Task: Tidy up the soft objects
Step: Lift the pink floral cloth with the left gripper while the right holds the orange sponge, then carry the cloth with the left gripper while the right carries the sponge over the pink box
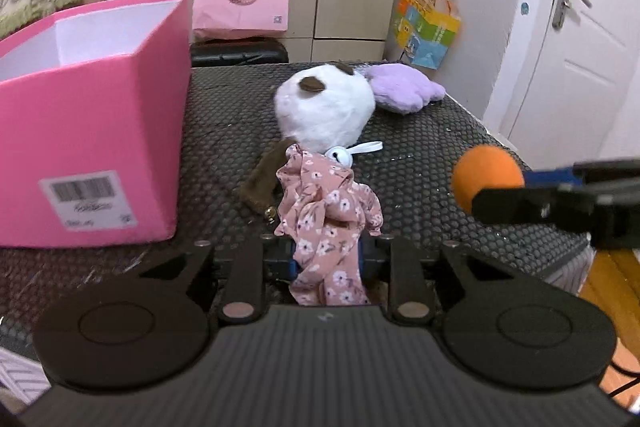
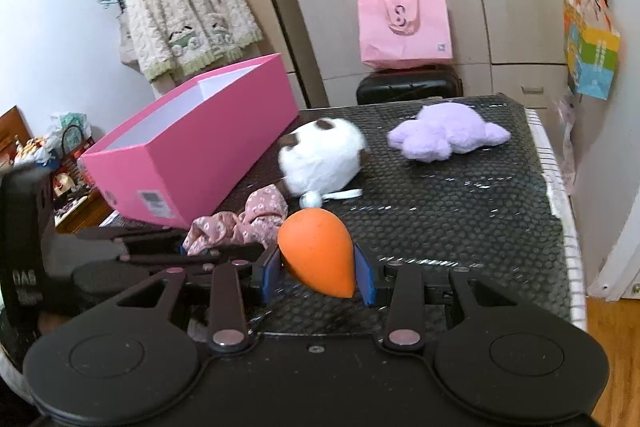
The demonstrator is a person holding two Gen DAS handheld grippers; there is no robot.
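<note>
My left gripper (image 1: 328, 253) is shut on a pink floral cloth (image 1: 324, 203), bunched up between its blue pads just above the black bubble mat (image 1: 420, 155). Beyond it lies a white plush with brown patches (image 1: 324, 103) and a small bell (image 1: 340, 155). A purple plush (image 1: 404, 87) rests at the mat's far right. The open pink box (image 1: 92, 131) stands on the left. My right gripper (image 2: 318, 267) is shut on an orange teardrop-shaped sponge (image 2: 316, 251), held close to the right of the cloth (image 2: 256, 215).
A pink tote bag (image 2: 404, 27) sits on a black case (image 2: 408, 85) behind the table, in front of the wardrobe. A colourful bag (image 2: 592, 55) hangs on the right wall. The mat's right edge (image 2: 560, 187) drops to a wooden floor. A cardigan (image 2: 180, 15) hangs at the back left.
</note>
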